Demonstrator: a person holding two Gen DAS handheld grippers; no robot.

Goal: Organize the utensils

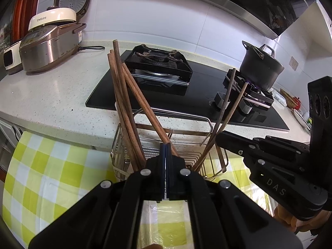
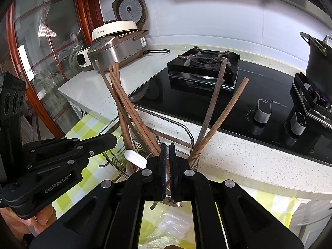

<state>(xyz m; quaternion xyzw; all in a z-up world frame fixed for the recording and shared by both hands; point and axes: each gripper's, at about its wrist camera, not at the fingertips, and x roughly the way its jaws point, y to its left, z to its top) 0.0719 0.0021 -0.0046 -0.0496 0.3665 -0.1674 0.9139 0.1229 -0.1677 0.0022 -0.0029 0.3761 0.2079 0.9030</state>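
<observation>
A metal wire utensil rack (image 1: 213,161) (image 2: 116,155) stands on a yellow checked cloth in front of the counter. Several brown wooden chopsticks (image 1: 122,95) (image 2: 124,103) lean in its left side, and two more chopsticks (image 1: 228,103) (image 2: 220,108) lean at its right. A white spoon (image 2: 136,157) lies in the rack. My left gripper (image 1: 166,151) is shut just in front of the rack, seemingly clamped on its near rim. My right gripper (image 2: 167,153) is shut at the rack's near rim too; each gripper shows in the other's view (image 1: 222,137) (image 2: 114,140).
The speckled countertop (image 1: 51,95) holds a black glass gas hob (image 1: 186,95) with a black pot (image 1: 259,68) over a lit burner. Rice cookers (image 1: 47,47) stand at the back left. The checked cloth (image 1: 41,176) covers the lower surface.
</observation>
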